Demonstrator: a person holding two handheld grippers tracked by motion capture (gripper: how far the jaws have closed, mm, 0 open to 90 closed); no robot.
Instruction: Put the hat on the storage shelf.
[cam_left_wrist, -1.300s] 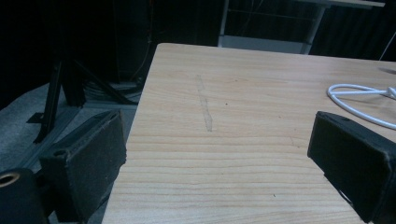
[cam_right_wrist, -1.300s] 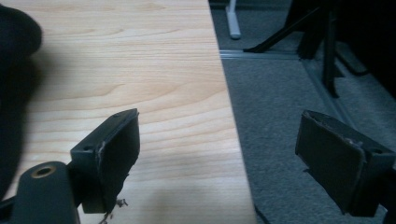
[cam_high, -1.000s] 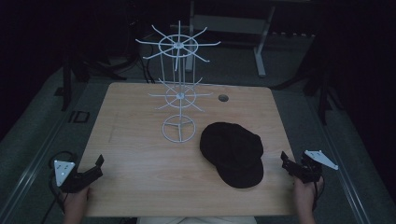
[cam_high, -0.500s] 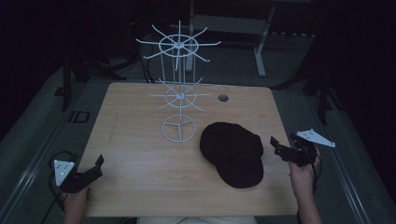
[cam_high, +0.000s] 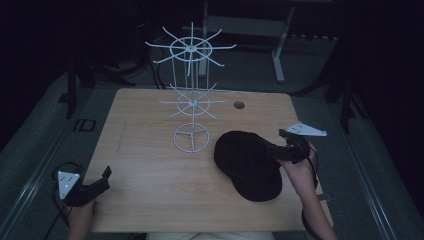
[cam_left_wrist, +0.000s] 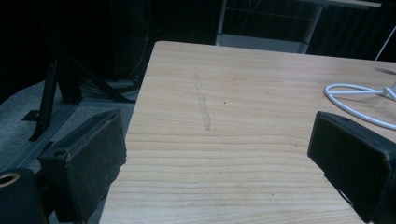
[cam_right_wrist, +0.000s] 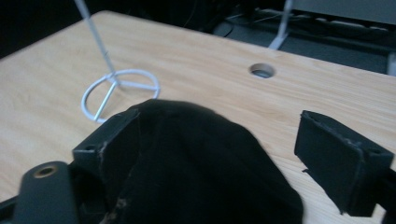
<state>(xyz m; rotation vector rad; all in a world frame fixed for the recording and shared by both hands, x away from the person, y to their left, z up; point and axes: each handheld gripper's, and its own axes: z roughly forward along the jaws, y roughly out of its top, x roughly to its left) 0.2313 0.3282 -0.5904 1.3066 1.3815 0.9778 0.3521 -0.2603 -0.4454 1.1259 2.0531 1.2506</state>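
The right gripper (cam_high: 281, 141) stood open with the black cap (cam_high: 248, 163) between its jaws, while the left gripper (cam_high: 101, 181) waited open over the table (cam_high: 150, 165)

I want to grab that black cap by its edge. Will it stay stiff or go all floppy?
Probably floppy: the cap looks like soft cloth, slumped flat on the table. It likely weighs little and shouldn't roll. The right gripper is open around its edge, so the crown may sag when lifted.

The cap (cam_high: 248, 164) lies on the table (cam_high: 145, 190), right of the wire rack (cam_high: 191, 102).
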